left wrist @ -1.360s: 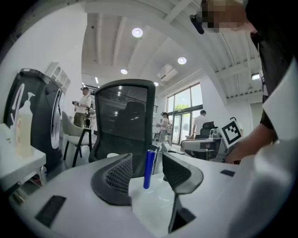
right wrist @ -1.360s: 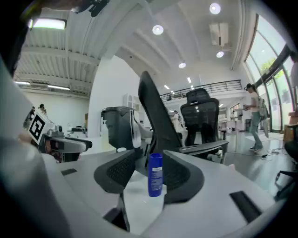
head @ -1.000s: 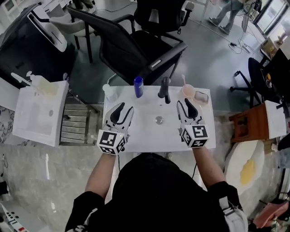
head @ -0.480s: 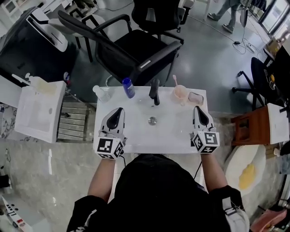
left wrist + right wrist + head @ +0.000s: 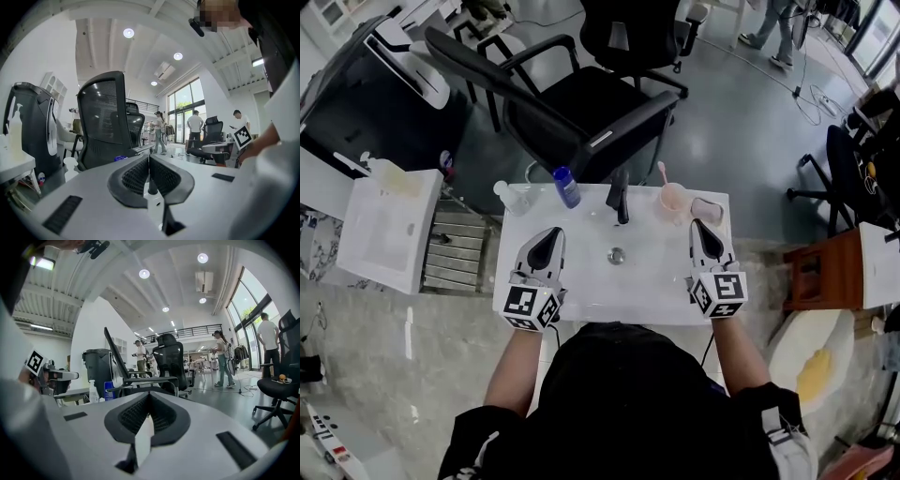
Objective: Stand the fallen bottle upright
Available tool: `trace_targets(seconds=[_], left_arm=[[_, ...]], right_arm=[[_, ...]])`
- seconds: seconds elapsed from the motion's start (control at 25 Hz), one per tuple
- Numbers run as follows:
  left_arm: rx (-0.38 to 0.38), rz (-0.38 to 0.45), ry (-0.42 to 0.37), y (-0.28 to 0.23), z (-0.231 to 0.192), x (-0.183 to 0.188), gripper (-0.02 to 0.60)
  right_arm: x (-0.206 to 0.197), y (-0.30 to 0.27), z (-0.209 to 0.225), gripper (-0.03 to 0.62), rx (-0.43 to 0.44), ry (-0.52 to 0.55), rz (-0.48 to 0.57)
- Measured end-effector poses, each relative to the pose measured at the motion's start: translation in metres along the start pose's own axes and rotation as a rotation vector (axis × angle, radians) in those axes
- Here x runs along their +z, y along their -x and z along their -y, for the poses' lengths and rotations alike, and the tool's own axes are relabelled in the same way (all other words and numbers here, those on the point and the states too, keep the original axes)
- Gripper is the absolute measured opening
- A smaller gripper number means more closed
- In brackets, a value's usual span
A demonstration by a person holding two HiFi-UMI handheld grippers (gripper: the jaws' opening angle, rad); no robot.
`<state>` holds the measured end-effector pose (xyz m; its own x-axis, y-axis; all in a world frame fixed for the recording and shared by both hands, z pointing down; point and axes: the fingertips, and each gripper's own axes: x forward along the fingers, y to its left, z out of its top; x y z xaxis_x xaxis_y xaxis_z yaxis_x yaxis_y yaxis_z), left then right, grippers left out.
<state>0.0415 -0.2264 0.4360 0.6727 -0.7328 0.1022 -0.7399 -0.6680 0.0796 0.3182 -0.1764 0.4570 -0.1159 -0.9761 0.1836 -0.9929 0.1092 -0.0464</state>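
A blue bottle (image 5: 565, 186) stands upright at the back of the white washbasin top (image 5: 581, 295), left of the dark tap (image 5: 619, 197). It also shows as a blue bottle (image 5: 108, 391) in the right gripper view, and only its cap (image 5: 120, 158) shows in the left gripper view. My left gripper (image 5: 551, 232) rests over the near left part of the top, shut and empty. My right gripper (image 5: 700, 226) is over the near right part, shut and empty too. The left gripper (image 5: 149, 157) and the right gripper (image 5: 150, 394) both show their jaws pressed together.
A small clear pump bottle (image 5: 510, 195) stands at the back left corner. A pink cup (image 5: 673, 197) with a toothbrush and a soap dish (image 5: 710, 209) are at the back right. The drain (image 5: 617, 255) is mid-basin. A black office chair (image 5: 581, 103) stands behind.
Both grippers have gone from open to shut. They have drawn back from the bottles toward the near edge, and the right one has shifted to the right.
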Motion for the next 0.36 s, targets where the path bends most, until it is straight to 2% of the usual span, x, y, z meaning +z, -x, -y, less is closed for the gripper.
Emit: trace_targets(seconds=[0.36], left_arm=[[-0.024,0.009,-0.002,-0.0083,-0.0019,0.0064,0.021]], right_arm=[[-0.0027,-0.0038,0.003,0.029,0.003,-0.009,-0.012]])
